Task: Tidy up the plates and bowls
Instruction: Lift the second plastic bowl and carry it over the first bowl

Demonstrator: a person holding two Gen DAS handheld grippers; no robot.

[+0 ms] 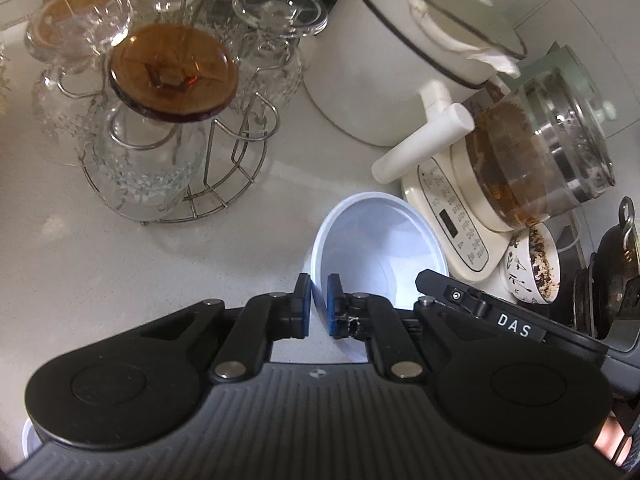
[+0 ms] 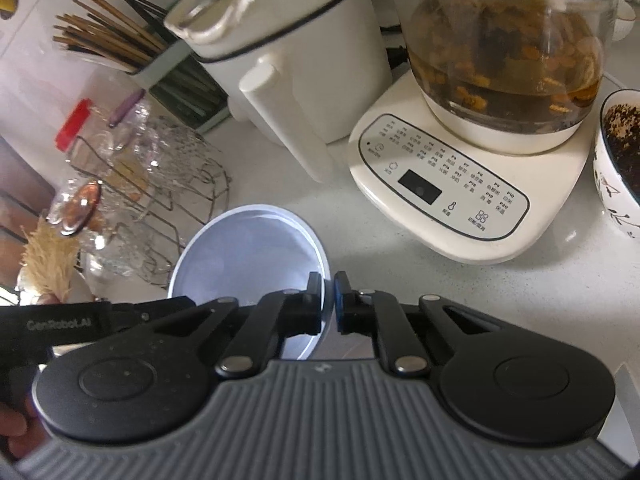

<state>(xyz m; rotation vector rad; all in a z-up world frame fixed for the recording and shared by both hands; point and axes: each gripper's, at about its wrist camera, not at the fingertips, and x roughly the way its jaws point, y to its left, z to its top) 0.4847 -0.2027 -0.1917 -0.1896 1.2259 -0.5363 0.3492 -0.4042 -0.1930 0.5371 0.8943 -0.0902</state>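
A white bowl [image 1: 380, 248] is held over the pale counter by both grippers. My left gripper [image 1: 319, 306] is shut on the bowl's left rim. My right gripper [image 2: 328, 304] is shut on the bowl's right rim; the bowl [image 2: 248, 252] fills the lower middle of the right wrist view. The right gripper's body also shows in the left wrist view [image 1: 480, 308], and the left gripper's body in the right wrist view [image 2: 80, 320]. A patterned bowl [image 1: 532, 268] with dark residue inside stands at the right, also seen in the right wrist view [image 2: 620, 160].
A wire rack [image 1: 168, 128] with upturned glasses stands at the left. A white lidded pot [image 1: 392, 60] and a glass kettle on a cream base [image 2: 460, 184] stand behind. A chopstick holder [image 2: 168, 76] is at the back. Dark pans [image 1: 608, 280] are at the far right.
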